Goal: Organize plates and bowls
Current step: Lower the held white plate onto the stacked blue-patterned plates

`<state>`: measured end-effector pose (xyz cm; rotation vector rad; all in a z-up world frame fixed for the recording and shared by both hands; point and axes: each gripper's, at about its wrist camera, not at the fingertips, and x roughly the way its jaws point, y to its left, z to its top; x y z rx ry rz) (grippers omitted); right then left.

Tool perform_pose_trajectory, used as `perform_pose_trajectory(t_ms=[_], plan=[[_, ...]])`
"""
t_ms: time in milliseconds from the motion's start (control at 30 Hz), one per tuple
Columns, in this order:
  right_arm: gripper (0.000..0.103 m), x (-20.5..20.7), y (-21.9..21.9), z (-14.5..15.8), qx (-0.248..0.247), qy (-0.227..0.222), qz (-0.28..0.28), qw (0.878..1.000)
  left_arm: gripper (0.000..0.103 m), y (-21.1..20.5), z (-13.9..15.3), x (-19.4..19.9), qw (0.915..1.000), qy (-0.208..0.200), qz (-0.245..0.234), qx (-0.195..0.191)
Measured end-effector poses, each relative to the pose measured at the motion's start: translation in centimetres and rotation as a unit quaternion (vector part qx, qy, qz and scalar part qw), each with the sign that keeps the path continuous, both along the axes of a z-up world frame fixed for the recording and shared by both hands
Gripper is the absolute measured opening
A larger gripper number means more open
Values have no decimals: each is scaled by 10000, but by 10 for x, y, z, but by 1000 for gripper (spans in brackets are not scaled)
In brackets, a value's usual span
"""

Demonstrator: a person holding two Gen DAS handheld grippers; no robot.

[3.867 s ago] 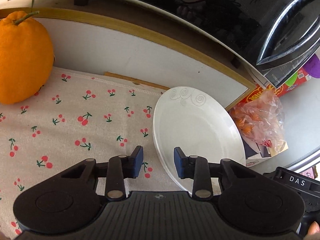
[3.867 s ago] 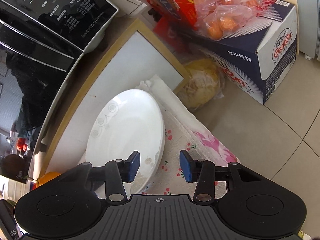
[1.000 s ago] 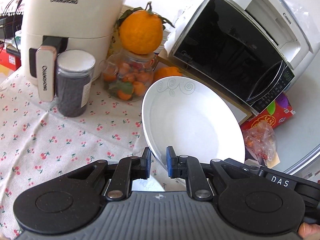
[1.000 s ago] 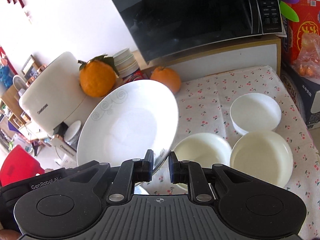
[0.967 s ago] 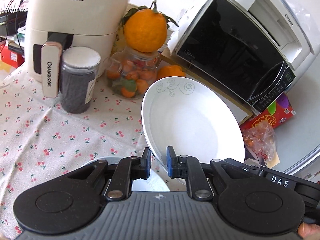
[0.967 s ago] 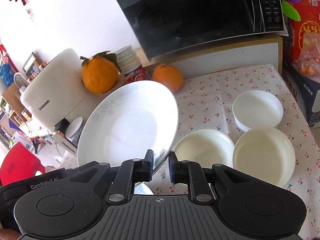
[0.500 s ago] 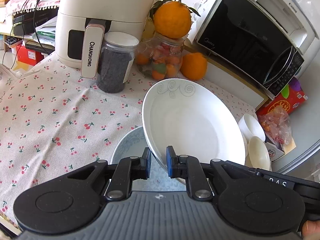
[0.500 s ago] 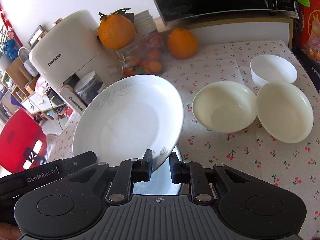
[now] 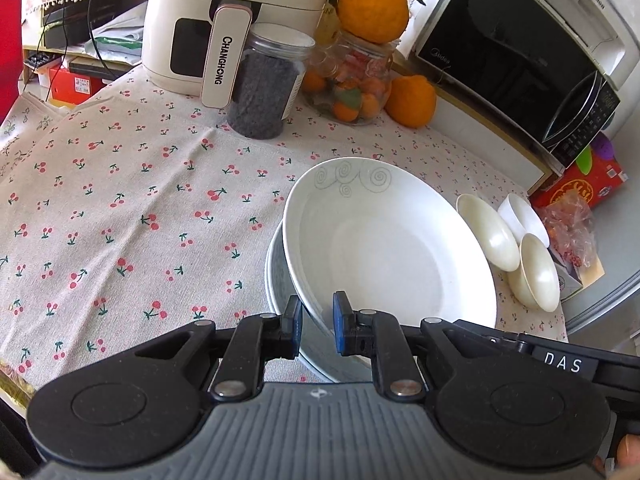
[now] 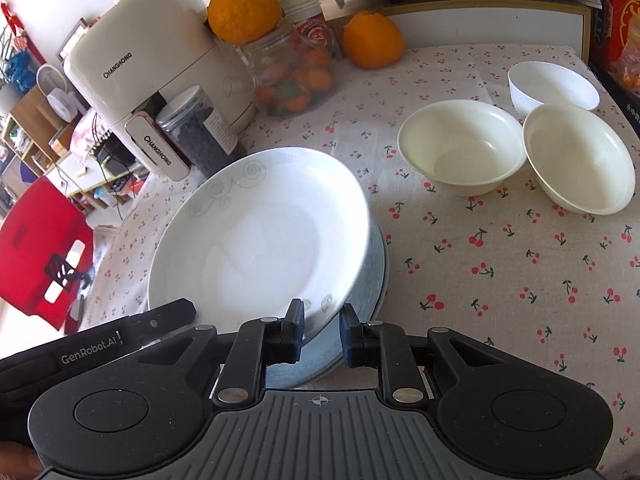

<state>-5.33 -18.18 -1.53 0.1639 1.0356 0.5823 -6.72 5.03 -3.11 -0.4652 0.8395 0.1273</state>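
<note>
On the cherry-print worktop [image 9: 120, 208], the white plate [image 10: 260, 248] sits tilted over a pale blue plate [image 10: 372, 280], its six o'clock rim gripped by the left gripper [image 9: 316, 328] and right gripper [image 10: 322, 332] fingers.

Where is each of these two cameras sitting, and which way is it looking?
Left wrist view: sits on the left tongs, looking down over the white plate toward the microwave; a fingertip shows.
Right wrist view: sits on the right tongs, looking down across the plate toward three bowls.
Both share the plate, air fryer and oranges.
</note>
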Motion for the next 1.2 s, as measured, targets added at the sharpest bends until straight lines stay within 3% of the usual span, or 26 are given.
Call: perform_pose_trajectory(t_ms=[700, 1200], plan=[[21, -3, -1, 0, -74, 89, -34, 9999, 17, -10, 0, -1, 9994, 29, -115, 336], [25, -5, 0, -3, -178, 67, -62, 9998, 19, -12, -4, 2, 9993, 50, -221, 296]])
